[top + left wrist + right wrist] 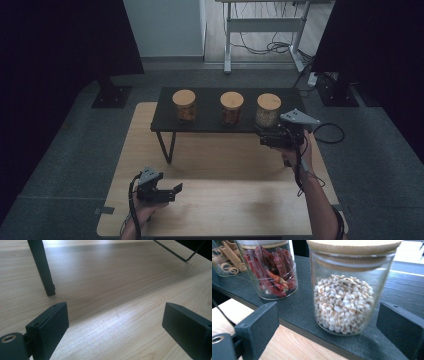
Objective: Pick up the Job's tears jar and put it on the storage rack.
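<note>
Three glass jars with wooden lids stand in a row on a low black shelf [200, 128]. The right jar [268, 110] holds pale grains [344, 305], the middle jar [232, 107] red dried chillies [272, 270], and the left jar [184, 105] brown cinnamon sticks [227, 257]. My right gripper [263, 136] sits at the shelf's front right edge, open, its jaws [328, 312] standing wide on either side of the grain jar without touching it. Low over the wooden table [225, 200] at the front left, my left gripper [172, 192] is open with nothing between its jaws [115, 312].
The shelf stands on thin black legs [42, 267] on the table. A wire leg [180, 255] shows farther off. Behind the table are a white desk frame [260, 25] with cables on the floor and two dark stands [111, 95].
</note>
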`<state>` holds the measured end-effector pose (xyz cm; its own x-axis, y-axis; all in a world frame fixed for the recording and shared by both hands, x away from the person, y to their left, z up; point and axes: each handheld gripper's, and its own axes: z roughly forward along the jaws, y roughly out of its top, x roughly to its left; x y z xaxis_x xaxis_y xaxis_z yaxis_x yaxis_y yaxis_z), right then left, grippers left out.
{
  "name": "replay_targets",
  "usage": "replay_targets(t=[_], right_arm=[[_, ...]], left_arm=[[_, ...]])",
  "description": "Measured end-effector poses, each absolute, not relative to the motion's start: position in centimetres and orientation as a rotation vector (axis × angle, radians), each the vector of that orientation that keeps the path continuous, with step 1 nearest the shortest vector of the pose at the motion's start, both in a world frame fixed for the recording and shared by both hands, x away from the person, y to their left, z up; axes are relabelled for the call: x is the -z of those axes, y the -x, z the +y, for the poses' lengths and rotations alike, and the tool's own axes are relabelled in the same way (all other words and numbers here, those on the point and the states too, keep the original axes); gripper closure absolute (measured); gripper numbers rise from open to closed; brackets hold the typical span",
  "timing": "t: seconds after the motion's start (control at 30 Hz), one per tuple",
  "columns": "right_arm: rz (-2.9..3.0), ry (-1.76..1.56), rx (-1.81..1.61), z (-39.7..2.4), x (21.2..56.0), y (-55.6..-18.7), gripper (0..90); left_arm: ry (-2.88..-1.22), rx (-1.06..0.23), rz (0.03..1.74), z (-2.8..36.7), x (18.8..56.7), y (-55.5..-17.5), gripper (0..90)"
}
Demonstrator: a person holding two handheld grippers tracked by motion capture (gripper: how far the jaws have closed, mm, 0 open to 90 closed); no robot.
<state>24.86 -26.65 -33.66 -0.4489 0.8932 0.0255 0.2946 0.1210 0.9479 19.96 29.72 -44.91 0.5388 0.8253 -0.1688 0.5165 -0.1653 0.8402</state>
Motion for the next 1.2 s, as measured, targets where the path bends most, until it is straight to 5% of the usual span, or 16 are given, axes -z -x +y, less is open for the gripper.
replay_targets(t=[1.2], right_arm=[[1.837, -1.239, -1.444, -25.7, 45.0, -16.7, 1.2]], left_arm=[[-1.830, -0.395, 1.106, 29.7, 44.8, -19.8, 6.5]])
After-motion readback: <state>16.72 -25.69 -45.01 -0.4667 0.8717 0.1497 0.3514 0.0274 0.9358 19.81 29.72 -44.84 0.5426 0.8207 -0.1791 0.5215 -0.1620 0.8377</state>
